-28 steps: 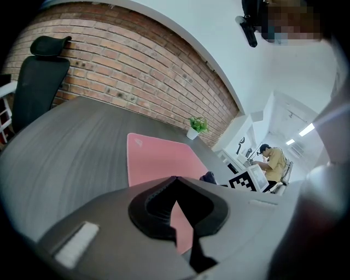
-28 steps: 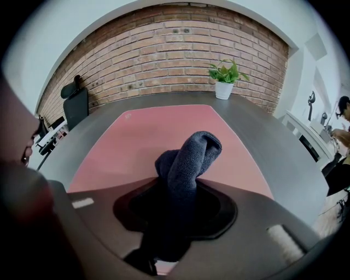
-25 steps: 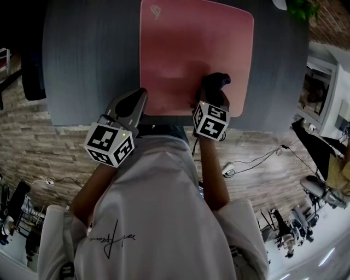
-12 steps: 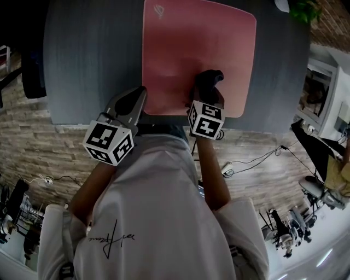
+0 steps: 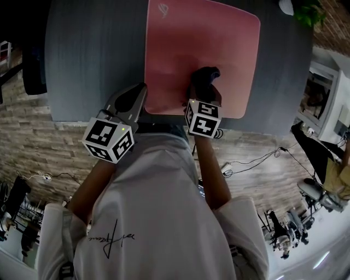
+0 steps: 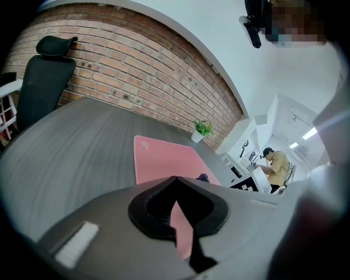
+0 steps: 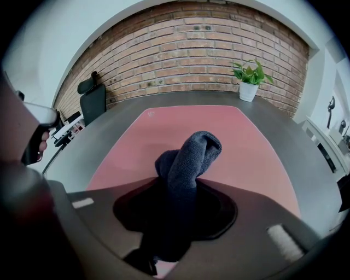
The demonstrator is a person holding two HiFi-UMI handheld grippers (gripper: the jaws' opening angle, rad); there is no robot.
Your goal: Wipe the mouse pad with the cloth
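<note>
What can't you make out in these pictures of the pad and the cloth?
1. Head view: the mouse pad's far left corner is cut off by the top edge.
2. Head view: whether the cloth touches the pad, hidden beneath the right claw.
3. Right gripper view: the cloth's lower end, buried between the jaws.
4. Every view: the pad's logo, too small to read.

Holds a bunched dark cloth (image 5: 206, 76) in the right tool (image 5: 201, 94) over the pink mouse pad (image 5: 202, 44), near its 6 o'clock edge. Hangs the left tool (image 5: 136, 97) at 9 o'clock of that, above the grey worktop (image 5: 90, 60) just off the pad's corner.
</note>
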